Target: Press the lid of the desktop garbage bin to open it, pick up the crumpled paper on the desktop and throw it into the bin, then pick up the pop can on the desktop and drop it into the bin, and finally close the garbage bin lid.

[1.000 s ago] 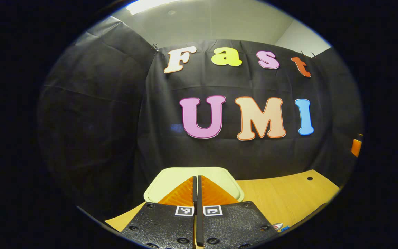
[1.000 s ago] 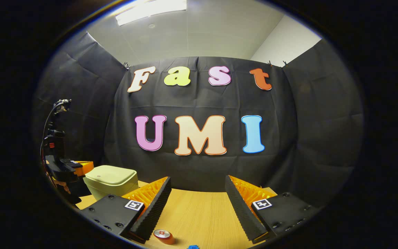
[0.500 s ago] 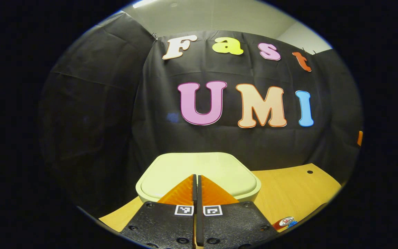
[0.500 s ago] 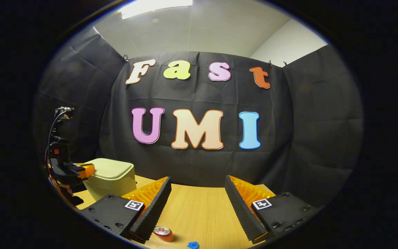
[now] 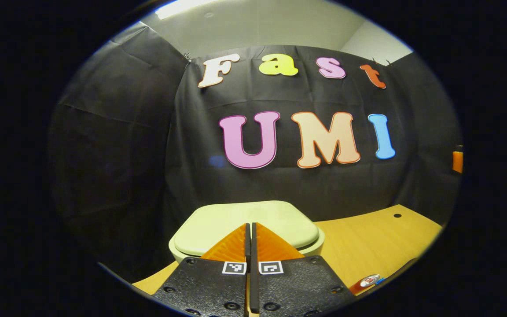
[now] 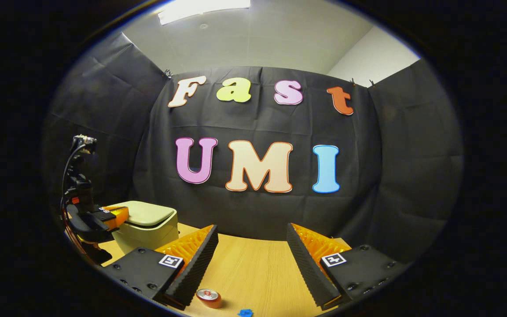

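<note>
Desk (image 6: 258, 268) holds one bin (image 6: 148, 224), one can (image 6: 208, 297); left gripper (image 5: 250, 233) clenched empty at the lid (image 5: 244, 222), right gripper (image 6: 251, 259) released.

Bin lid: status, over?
Left claw shut, tips at the bin lid. Right claw open over table. Can lying near right claw. Nothing in the way.

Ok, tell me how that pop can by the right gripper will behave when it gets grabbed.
The pop can lies on its side on the table, so a nudge would probably roll it. Its smooth round wall may slip unless gripped squarely. It looks small, likely light, and hard squeezing could dent it.
</note>
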The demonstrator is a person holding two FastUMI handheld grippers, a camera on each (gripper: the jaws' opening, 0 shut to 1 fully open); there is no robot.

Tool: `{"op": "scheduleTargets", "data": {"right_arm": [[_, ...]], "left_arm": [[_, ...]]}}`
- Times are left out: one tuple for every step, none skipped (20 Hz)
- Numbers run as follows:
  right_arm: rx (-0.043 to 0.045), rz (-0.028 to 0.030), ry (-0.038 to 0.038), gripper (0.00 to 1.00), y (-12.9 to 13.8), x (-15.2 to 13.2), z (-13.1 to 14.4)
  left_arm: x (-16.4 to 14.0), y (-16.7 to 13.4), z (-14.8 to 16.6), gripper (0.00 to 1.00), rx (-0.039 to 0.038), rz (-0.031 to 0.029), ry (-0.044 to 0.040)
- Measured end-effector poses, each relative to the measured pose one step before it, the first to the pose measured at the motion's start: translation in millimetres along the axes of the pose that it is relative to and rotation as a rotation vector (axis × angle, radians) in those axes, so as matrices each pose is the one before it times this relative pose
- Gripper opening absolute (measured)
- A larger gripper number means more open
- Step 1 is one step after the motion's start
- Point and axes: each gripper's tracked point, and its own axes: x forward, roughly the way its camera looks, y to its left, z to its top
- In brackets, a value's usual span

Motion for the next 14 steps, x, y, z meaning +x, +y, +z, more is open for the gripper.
{"op": "scheduleTargets", "data": {"right_arm": [[0.00284,0.00851,0.00008,0.98,0.13,1.42,0.24],[0.0032,0.00806,0.00569,0.98,1.36,-0.46,-1.91],[0.0011,0.00888,0.00909,0.98,0.36,-0.52,-1.08],[0.00112,0.00839,0.00645,0.98,0.04,-2.39,-1.35],[0.00129,0.00741,0.00038,0.98,-0.68,-0.62,-0.12],[0.00283,0.00814,0.00124,0.98,0.19,1.47,-1.03],[0.00487,0.01018,0.00407,1.0,0.77,0.68,-0.9],[0.00289,0.01199,0.00591,0.98,1.09,-0.72,-2.61],[-0.00002,0.01019,0.00454,0.98,0.17,-0.25,-1.61],[-0.00187,0.00951,0.00766,0.98,-0.74,-0.28,-2.66],[-0.00217,0.01247,0.0129,0.98,0.21,-0.18,-3.29],[-0.00105,0.01459,0.01597,0.98,1.32,-1.31,-4.38],[0.00211,0.01571,0.01831,0.98,1.13,-1.35,-4.3],[0.00349,0.0177,0.02238,0.98,2.37,-2.09,-6.43]], "left_arm": [[-3.32,-4.75,12.29,0.0,-0.00385,-0.00869,-0.03406],[-1.86,-6.07,11.3,0.0,-0.00146,-0.00796,-0.0286],[-1.38,-6.2,10.36,0.06,-0.00388,-0.00942,-0.01703],[-1.56,-8.76,7.05,0.11,-0.00803,-0.01426,-0.00629],[-3.09,-8.03,2.99,0.22,-0.00594,-0.01376,0.00357],[-1.61,-7.69,4.28,0.31,-0.00378,-0.00672,-0.00037],[-2.25,-5.29,4.55,0.41,-0.00121,-0.00152,-0.00248],[-3.53,-4.95,5.8,0.48,0.00357,0.00095,-0.00728],[-3.07,-5.77,4.65,0.55,0.00578,0.00121,-0.01014],[-3.58,-6.85,4.92,0.61,0.00716,-0.00116,-0.00438],[-3.7,-6.3,1.52,0.7,0.0049,0.00118,-0.00399],[-2.78,-6.52,3.21,0.75,0.0,-0.00097,-0.00068],[-3.85,-6.78,2.04,0.81,-0.00324,-0.00072,-0.00122],[-3.38,-5.99,2.12,0.83,-0.00526,0.0055,0.00277]]}}
